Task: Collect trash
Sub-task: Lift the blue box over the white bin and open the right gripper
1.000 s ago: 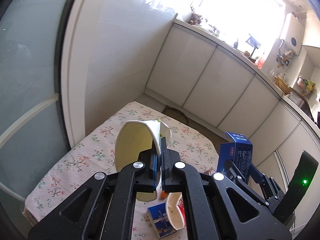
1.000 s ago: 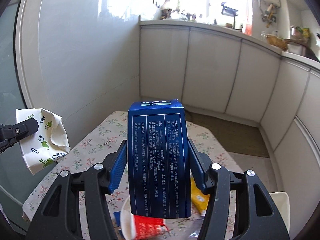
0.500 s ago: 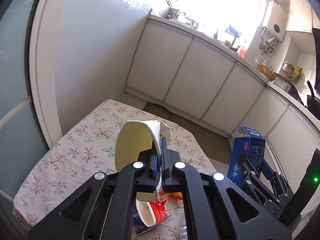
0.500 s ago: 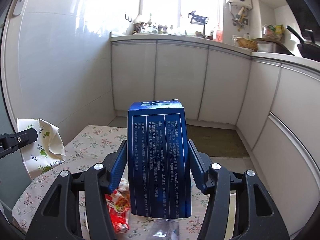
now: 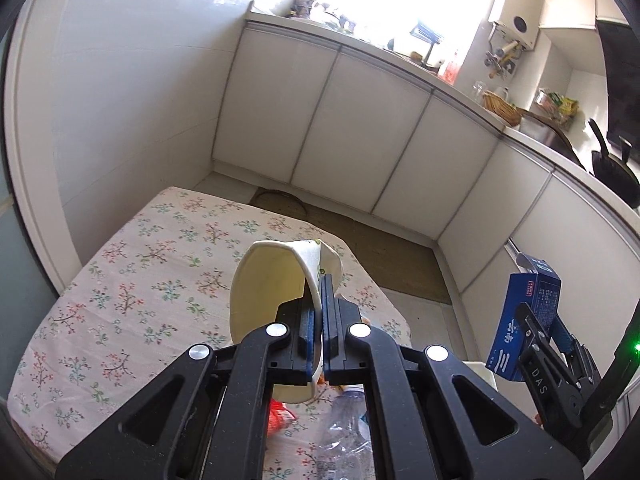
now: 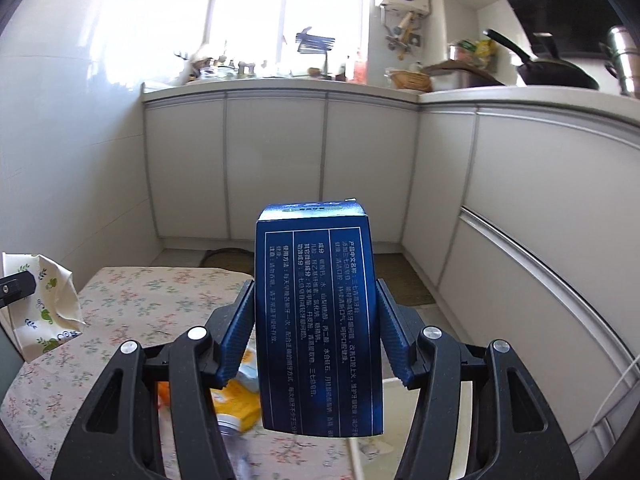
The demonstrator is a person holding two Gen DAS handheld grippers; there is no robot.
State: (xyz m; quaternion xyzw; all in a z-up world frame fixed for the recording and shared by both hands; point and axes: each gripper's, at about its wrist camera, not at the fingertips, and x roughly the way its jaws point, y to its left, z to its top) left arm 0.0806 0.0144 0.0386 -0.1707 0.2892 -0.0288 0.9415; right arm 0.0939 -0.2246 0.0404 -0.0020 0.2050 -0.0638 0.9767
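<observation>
Trash in hand on both sides. My right gripper clamps a blue carton by its two side walls, upright, held above the near right part of the floral tablecloth. My left gripper has its pads pressed together on the rim wall of a crushed paper cup, mouth turned toward the camera, held over the middle of the table.

Left on the table below, near edge: a clear plastic bottle, a red wrapper, and yellow and orange packets. A white bin rim shows just to the right of the table, partly hidden behind the carton; I judge it the drop point.

Risks, my judgement:
- Cup is thin and already creased; the pinch holds only one fold of wall, so a quick swing could tear it or let it slip out.
- Carton looks empty and light; the grip is low on its sides, so it may pivot or buckle if tilted hard.
- Carton blocks most of my right view, so aim at the bin is poor; a release could land on the table or floor.

Writing: carton's back face carries white Chinese text in columns, too fine to read reliably. Right gripper's finger reads "DAS" in the left view. Cup has green leaf print.
</observation>
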